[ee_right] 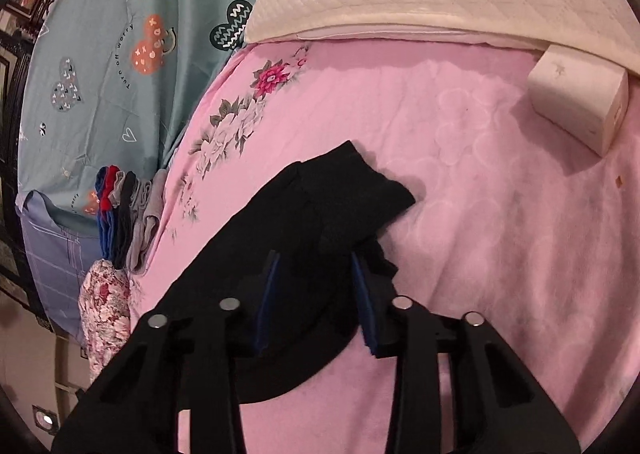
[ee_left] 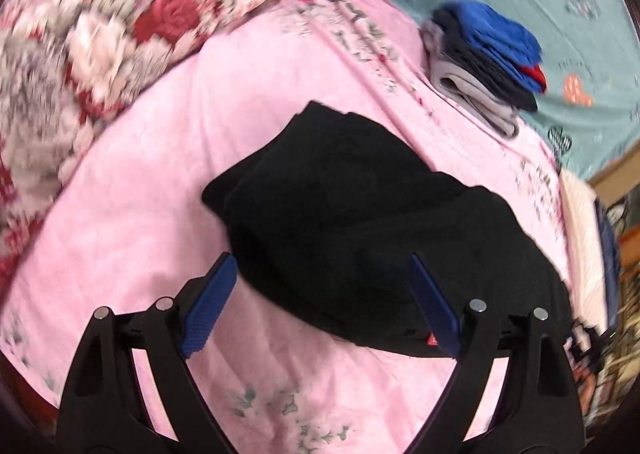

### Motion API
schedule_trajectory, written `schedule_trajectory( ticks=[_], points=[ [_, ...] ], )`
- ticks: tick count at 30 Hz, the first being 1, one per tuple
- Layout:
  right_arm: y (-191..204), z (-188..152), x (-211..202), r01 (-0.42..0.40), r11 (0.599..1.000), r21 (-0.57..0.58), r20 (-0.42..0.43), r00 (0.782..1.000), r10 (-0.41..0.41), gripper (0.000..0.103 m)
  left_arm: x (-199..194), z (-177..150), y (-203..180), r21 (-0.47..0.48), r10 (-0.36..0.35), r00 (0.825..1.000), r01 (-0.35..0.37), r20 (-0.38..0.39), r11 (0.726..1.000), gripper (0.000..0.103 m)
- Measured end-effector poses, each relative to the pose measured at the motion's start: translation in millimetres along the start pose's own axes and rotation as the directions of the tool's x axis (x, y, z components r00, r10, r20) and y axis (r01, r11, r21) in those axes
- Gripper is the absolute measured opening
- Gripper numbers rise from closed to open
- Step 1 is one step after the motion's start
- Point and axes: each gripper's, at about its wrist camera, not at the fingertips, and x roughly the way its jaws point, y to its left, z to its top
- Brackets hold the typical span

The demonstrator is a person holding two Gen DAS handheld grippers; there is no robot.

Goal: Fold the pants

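The left gripper [ee_left: 320,294] hangs wide open over the near edge of the black pants [ee_left: 360,222], holding nothing. The right gripper [ee_right: 316,294] has its jaws partly apart astride a raised fold; whether it pinches cloth cannot be told. The pants lie bunched, partly folded, on the pink bedsheet [ee_left: 160,174]. Judged mid-fold, the next move needs a firm grip and a flat lay.

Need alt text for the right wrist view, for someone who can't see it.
Black pants lie partly folded on a pink floral bedsheet, with the right gripper open, its blue-padded fingers straddling the bunched fabric. A white box sits far right; folded clothes are stacked at left.
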Motion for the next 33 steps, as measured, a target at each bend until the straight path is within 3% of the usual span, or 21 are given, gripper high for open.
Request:
schedule_trajectory(
  ticks=[5,10,19,21,22,23,25,28,33],
  points=[
    [-4,2,-7,-0.024,1.000,0.012,0.026,0.999,0.024,0.015,8,0,16,-0.101,-0.062,0.998,0.060,-0.025,0.993,0.088],
    [-1,1,-4,-0.040,0.999,0.013,0.031,0.999,0.040,0.015,12,9,14,-0.124,-0.079,0.997,0.076,-0.020,0.989,0.088],
    [-7,-1,-3,-0.063,0.997,0.041,0.024,0.998,0.062,0.016,29,25,11,-0.121,-0.036,0.998,0.031,-0.042,0.992,0.082],
    [-7,0,-2,-0.058,0.997,0.043,0.021,0.998,0.057,0.016,32,25,11,-0.117,-0.026,0.999,0.021,-0.042,0.993,0.075],
    [-7,-1,-1,-0.056,0.998,0.042,0.020,0.998,0.056,0.016,33,25,10,-0.115,-0.012,0.999,0.008,-0.040,0.993,0.065],
    [-8,-1,-2,-0.056,0.998,0.043,0.021,0.998,0.055,0.016,34,25,9,-0.107,-0.005,0.999,0.000,-0.042,0.994,0.042],
    [-7,-1,-3,-0.056,0.998,0.041,0.025,0.998,0.055,0.016,38,24,10,-0.102,0.002,0.998,-0.008,-0.057,0.995,0.019],
    [-3,-2,-9,-0.065,0.998,0.025,0.053,0.997,0.064,0.016,35,23,9,-0.100,0.007,0.999,-0.010,-0.032,0.995,0.016],
    [21,3,-27,-0.107,0.994,-0.029,0.095,0.989,0.109,0.013,11,34,9,-0.113,-0.075,0.996,0.081,0.056,0.990,0.014]
  ],
)
